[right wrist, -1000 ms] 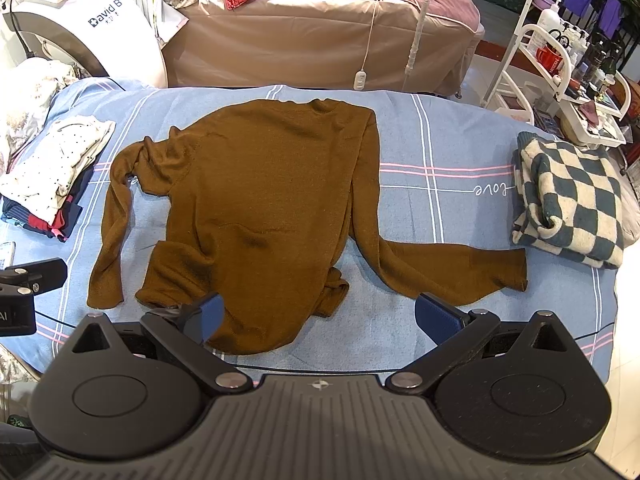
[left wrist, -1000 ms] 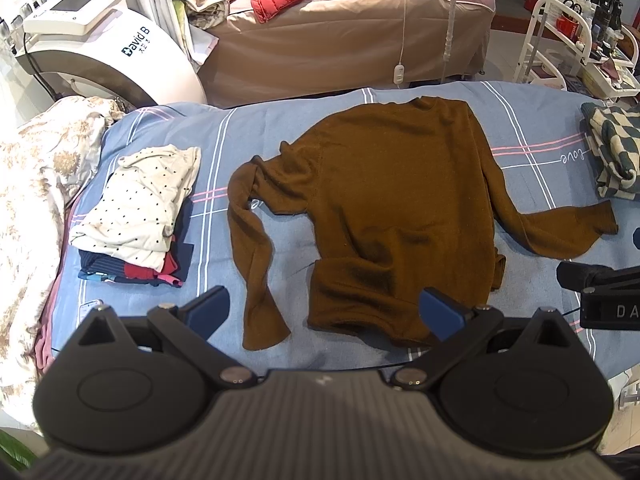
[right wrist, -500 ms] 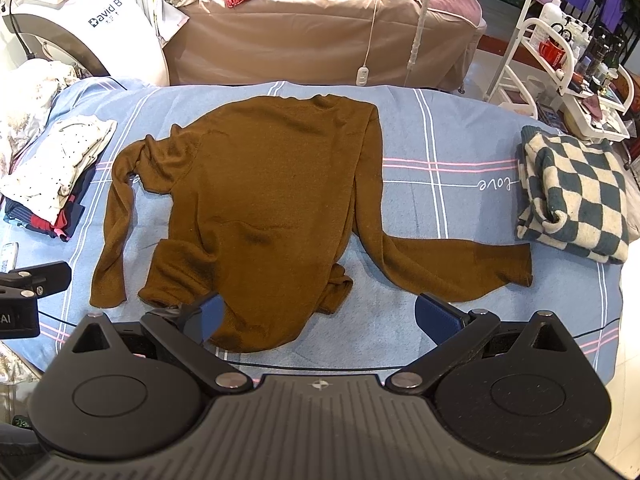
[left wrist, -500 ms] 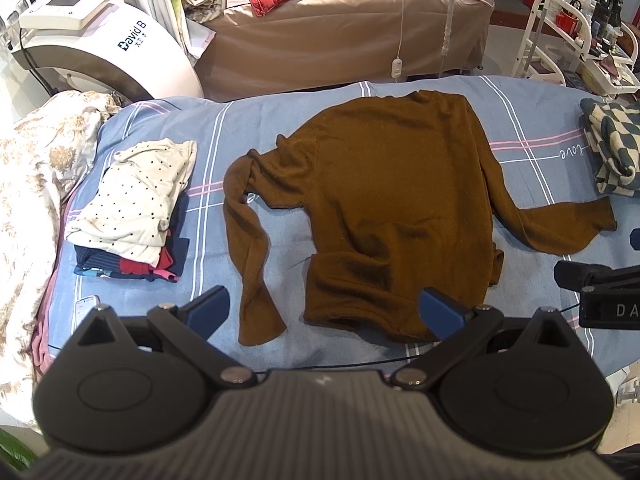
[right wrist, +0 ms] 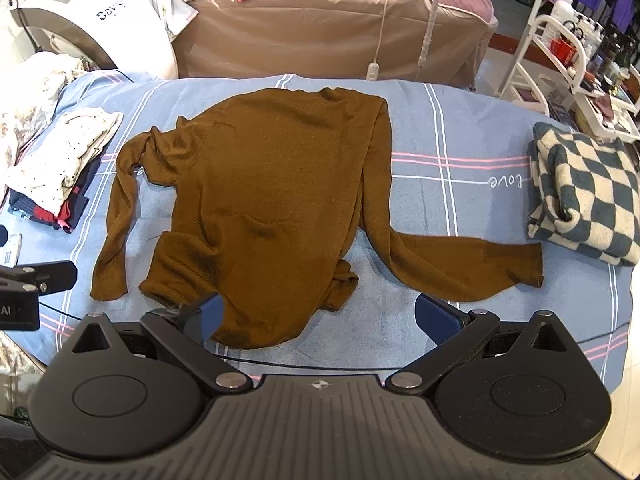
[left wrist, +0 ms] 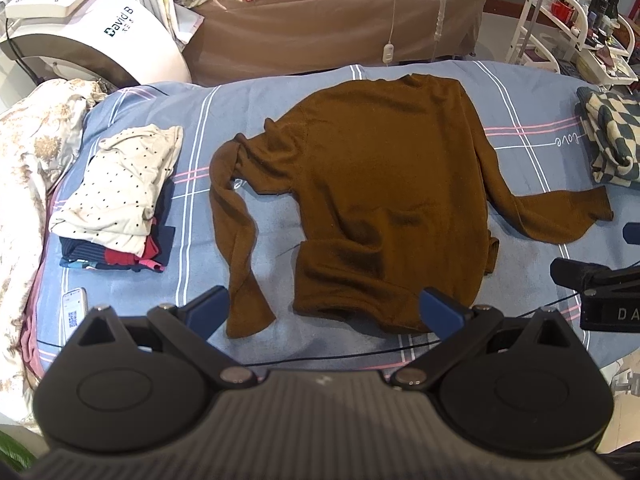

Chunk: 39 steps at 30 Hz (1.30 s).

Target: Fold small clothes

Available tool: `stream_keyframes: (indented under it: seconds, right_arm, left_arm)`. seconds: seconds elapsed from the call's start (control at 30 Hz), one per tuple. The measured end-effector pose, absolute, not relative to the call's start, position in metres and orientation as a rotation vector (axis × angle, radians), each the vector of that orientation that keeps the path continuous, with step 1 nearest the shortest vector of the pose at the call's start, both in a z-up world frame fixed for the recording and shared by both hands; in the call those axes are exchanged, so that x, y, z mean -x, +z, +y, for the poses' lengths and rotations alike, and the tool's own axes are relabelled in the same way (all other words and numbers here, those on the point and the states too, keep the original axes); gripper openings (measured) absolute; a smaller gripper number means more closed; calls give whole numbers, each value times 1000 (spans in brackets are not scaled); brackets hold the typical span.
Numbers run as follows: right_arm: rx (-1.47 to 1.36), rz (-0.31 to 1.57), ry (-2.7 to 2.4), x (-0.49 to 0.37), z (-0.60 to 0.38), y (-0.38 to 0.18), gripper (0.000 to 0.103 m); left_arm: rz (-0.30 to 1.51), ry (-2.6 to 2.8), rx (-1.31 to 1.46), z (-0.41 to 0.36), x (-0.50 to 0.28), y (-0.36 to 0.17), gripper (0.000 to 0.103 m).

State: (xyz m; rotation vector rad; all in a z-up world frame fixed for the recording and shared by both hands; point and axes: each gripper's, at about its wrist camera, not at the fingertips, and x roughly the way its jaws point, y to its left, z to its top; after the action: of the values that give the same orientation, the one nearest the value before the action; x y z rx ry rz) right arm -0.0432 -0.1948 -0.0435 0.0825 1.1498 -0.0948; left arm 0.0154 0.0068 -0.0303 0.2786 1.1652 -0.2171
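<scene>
Compared with a second ago, my left gripper (left wrist: 326,308) has come a little nearer to the bed and more over the hem, so the brown sweater (left wrist: 384,184) looks bigger; the sweater itself has not moved. My right gripper (right wrist: 318,316) also keeps almost the same place. Both grippers are spread wide and hold nothing. The sweater lies flat in the middle of the blue bedsheet (right wrist: 436,128), collar far from me, hem wrinkled near my fingers. One sleeve hangs down on the left, the other stretches right toward the checkered blanket (right wrist: 584,192). On the left edge sits the stack of folded clothes (left wrist: 120,192), with a phone (left wrist: 75,307) just below it. Free sheet remains between sweater and stack, and between sweater and blanket.
</scene>
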Motion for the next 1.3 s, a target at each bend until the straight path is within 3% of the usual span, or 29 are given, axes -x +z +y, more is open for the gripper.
stream_keyframes:
  seconds: [0.27, 0.43, 0.57, 0.67, 0.77, 1.1, 1.23, 1.3]
  right_arm:
    - [-115, 977, -13, 58, -215, -63, 103]
    - [-289, 1089, 44, 59, -239, -131, 103]
    - [-184, 1104, 78, 60, -233, -163, 103]
    - [-132, 1093, 77, 58, -238, -177, 103]
    - [-127, 1112, 60, 50, -250, -192, 103]
    - [-138, 1089, 97, 32, -259, -230, 102]
    - [-77, 1098, 110, 19, -251, -247, 97]
    - [-66, 1119, 121, 12, -248, -257, 95]
  left_arm:
    - [1003, -214, -424, 24, -15, -105, 103]
    - [1125, -300, -394, 42, -10, -176, 100]
    - [1209, -360, -305, 59, -15, -211, 101]
    - [1209, -365, -224, 72, -29, -224, 100]
    - [1177, -414, -191, 78, -39, -230, 88]
    - [1159, -365, -232, 71, -37, -259, 83]
    - [1168, -372, -236, 64, -35, -273, 83]
    - [1159, -405, -231, 58, -36, -280, 78]
